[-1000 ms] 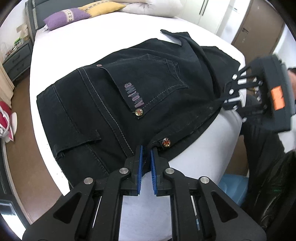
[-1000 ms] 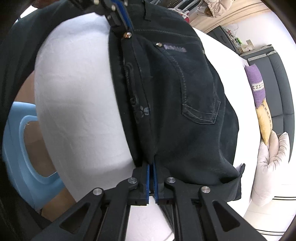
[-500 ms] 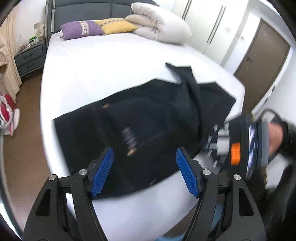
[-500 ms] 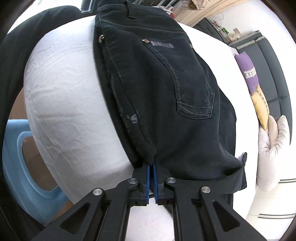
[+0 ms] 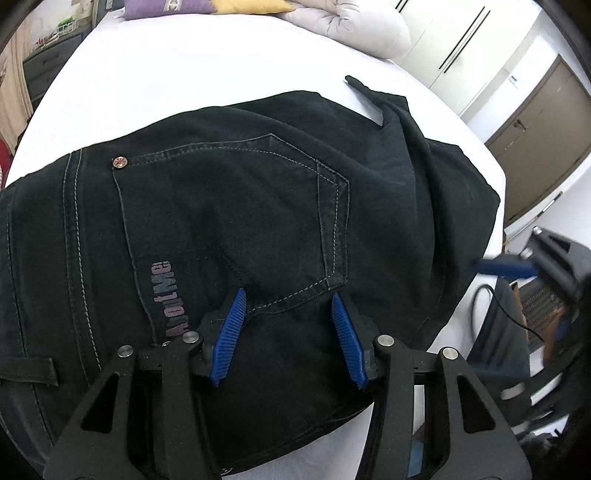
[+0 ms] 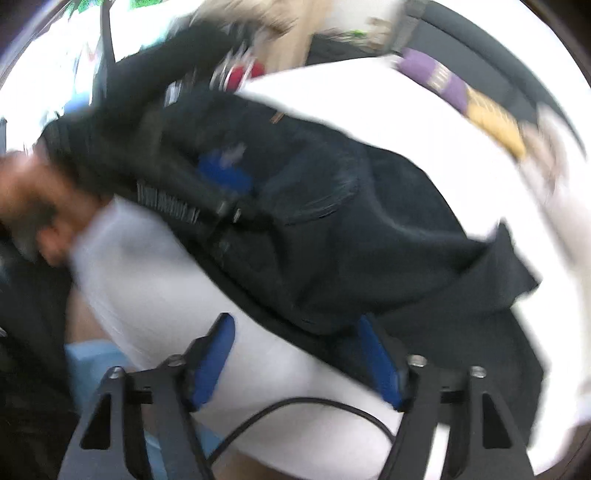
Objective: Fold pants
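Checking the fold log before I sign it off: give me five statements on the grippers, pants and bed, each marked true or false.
1. The left gripper is open above the black pants. True.
2. The right gripper is clamped on the pants. False: its jaws are apart, holding nothing.
3. The pants lie on a white bed. True.
4. The back pocket faces down, hidden. False: it faces up, stitching visible.
5. Pillows sit at the far end of the bed. True.
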Available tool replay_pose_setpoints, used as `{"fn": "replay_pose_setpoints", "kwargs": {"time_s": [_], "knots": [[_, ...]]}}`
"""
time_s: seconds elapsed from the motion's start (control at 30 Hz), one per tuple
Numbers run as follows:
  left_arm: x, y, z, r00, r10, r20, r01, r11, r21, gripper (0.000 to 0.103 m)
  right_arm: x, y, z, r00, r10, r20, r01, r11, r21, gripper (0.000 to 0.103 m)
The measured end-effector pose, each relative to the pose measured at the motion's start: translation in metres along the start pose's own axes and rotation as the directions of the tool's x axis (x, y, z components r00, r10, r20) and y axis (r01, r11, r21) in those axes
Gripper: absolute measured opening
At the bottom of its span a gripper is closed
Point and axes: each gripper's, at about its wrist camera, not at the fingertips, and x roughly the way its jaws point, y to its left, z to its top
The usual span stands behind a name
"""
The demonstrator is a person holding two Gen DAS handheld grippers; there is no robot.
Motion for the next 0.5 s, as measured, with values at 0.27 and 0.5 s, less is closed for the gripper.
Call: {"fn": "replay_pose_setpoints", "kwargs": {"time_s": [0.27,0.5], "knots": [[0.016,-0.004,-0.015,0.999,0.041,0.016,-0.041,0.999,0.018,0.047,-0.043,-0.194,0.007,0.971,0.050,0.233,-0.188,0.763,0.618,0.069],[0.018,-0.002,-0.014,1.000,0.024,0.020,-0.023,1.000,-0.008,0.047,0.015,-0.311,0.077,0.984,-0.169,0.053,0.075,0.668,0.740,0.069]]}}
